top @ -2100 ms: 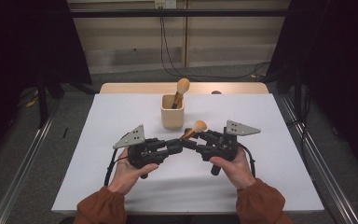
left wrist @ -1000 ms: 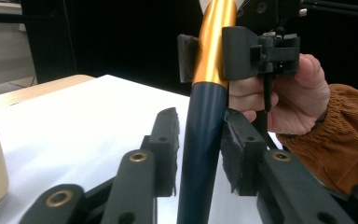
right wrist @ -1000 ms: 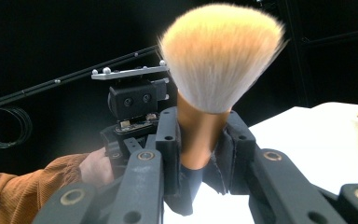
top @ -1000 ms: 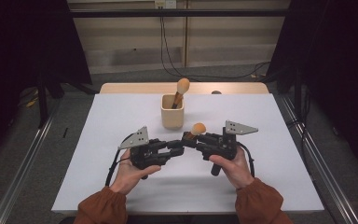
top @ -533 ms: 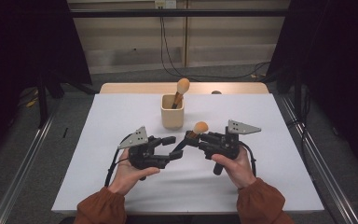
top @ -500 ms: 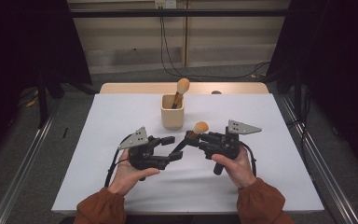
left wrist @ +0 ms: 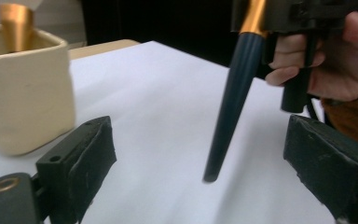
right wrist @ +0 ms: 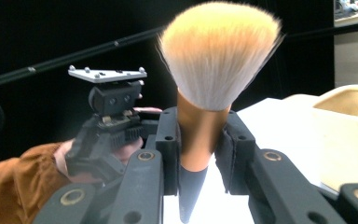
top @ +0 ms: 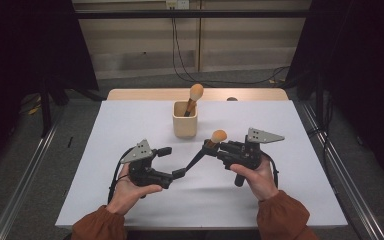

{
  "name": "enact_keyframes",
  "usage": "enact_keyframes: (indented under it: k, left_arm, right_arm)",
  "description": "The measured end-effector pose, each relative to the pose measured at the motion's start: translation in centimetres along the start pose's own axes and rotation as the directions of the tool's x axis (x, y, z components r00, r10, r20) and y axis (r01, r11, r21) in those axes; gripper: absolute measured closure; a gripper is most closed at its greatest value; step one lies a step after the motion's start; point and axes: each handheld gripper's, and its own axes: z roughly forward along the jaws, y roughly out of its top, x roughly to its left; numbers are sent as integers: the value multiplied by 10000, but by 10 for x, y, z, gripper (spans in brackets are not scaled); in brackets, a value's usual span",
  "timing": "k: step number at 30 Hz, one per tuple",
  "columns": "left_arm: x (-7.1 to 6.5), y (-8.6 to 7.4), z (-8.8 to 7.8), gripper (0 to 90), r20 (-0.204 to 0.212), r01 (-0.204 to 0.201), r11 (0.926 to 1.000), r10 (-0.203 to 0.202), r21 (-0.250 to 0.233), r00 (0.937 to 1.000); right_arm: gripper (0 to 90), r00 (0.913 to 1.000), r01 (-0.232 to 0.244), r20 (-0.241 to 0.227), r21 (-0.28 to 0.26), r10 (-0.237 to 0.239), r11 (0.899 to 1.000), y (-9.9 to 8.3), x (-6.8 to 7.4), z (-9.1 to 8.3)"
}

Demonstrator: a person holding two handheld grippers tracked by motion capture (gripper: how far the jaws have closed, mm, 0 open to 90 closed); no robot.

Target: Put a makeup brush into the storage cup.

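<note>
Worktop (top: 130,130) carries a cream holder (top: 185,120) with one brush inside. Right tool (top: 215,148) clamps the makeup brush (top: 206,149) by its gold ferrule, bristles up. Left tool (top: 171,162) has just been opening; the brush's dark handle tip hangs untouched between its spread jaws.

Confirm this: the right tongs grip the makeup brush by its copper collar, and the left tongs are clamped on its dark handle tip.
Not quite. The left tongs stand open, having just opened; the makeup brush handle tip sits between them untouched, as the left gripper view shows. The right tongs do grip the copper collar.
</note>
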Motion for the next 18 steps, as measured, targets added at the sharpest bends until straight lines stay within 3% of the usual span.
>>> enact_keyframes:
  k: [6,9,14,18]
  left_arm:
    - [3,-5,-9,41,-298,37,9998,-31,211,9996]
    - [4,-7,-13,27,-469,310,9993,-301,197,9984]
    - [4,-7,-22,20,-880,89,9999,-80,107,9961]
    - [5,-13,-30,21,-1182,213,9998,-216,-38,9928]
  right_arm:
    - [729,9994,123,327,189,-129,9997,2,-2,-6]
    - [729,9987,222,448,322,-236,9992,4,-4,-8]
    - [729,9980,235,586,391,-257,9990,6,-7,-10]
    - [729,9967,259,760,510,-297,9984,7,-11,-11]
